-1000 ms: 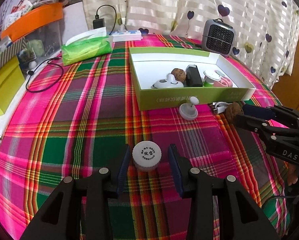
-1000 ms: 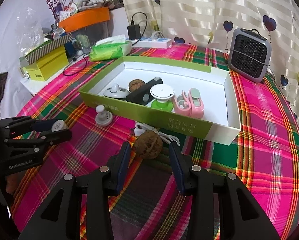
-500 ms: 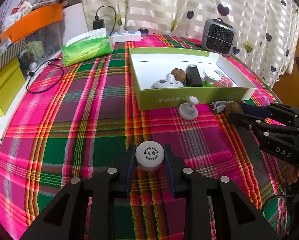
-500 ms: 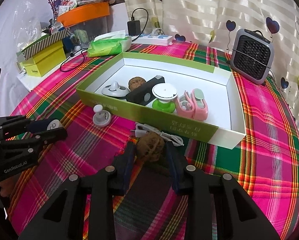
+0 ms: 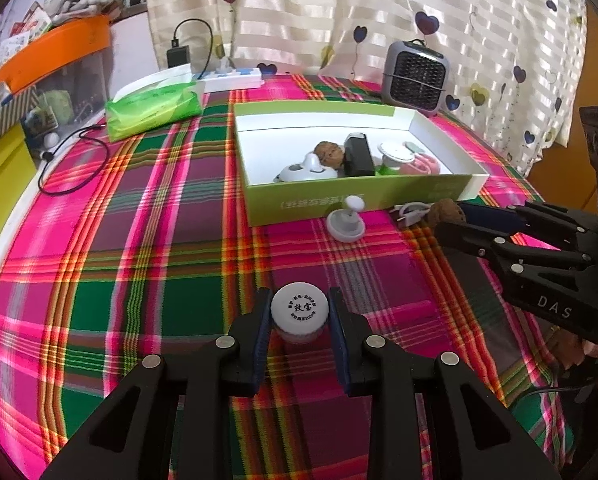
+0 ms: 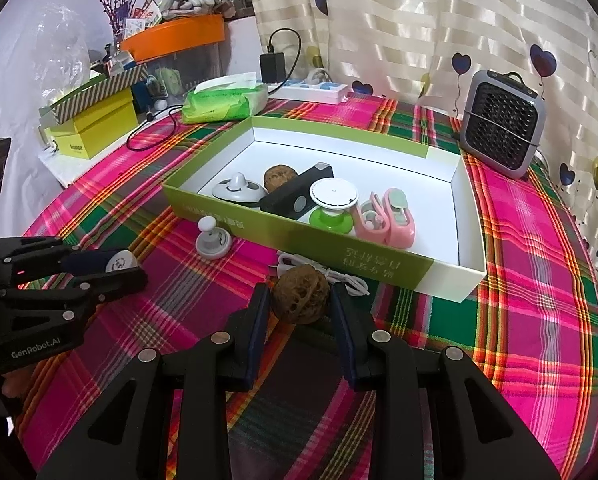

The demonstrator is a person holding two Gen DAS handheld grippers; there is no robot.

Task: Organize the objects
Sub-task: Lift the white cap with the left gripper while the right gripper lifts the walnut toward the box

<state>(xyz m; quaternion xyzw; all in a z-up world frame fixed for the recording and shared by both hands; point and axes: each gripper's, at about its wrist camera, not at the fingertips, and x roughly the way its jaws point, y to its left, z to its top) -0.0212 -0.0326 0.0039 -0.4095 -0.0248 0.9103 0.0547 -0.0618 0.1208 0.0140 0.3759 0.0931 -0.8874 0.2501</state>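
Looking along the left gripper (image 5: 299, 312), the plaid tablecloth (image 5: 159, 240) stretches back to a green tissue pack (image 5: 153, 109), a power strip (image 5: 229, 78) and a small grey heater (image 5: 415, 76) by the curtain, none of it near the fingers. A grey knobbed disc (image 5: 346, 222) stands on the cloth just in front of the green box (image 5: 355, 200), and the right gripper (image 5: 449, 220) reaches in from the right side, a walnut (image 5: 445, 212) showing at its tips beside a white cable (image 5: 413, 212). Both pads of the left gripper press on the small white jar (image 5: 299, 314), which sits on the cloth with its printed lid up, well short of the box. Inside the box lie a white disc, another walnut (image 5: 330, 152), a black block (image 5: 359, 156), a green-and-white piece and something pink. From the right wrist, the left gripper (image 6: 123, 268) comes in at the left, pinching the white jar (image 6: 119, 263), apart from the knobbed disc (image 6: 213, 240). The right gripper (image 6: 300, 300) is clamped on the walnut (image 6: 300, 300), which rests on the cloth against the white cable (image 6: 331, 274), just before the box's near wall (image 6: 299, 240). The box holds the white disc (image 6: 239, 190), second walnut (image 6: 279, 176), black block (image 6: 295, 196), green-based round piece (image 6: 333, 204) and pink holder (image 6: 389, 220), crowded toward its near side.
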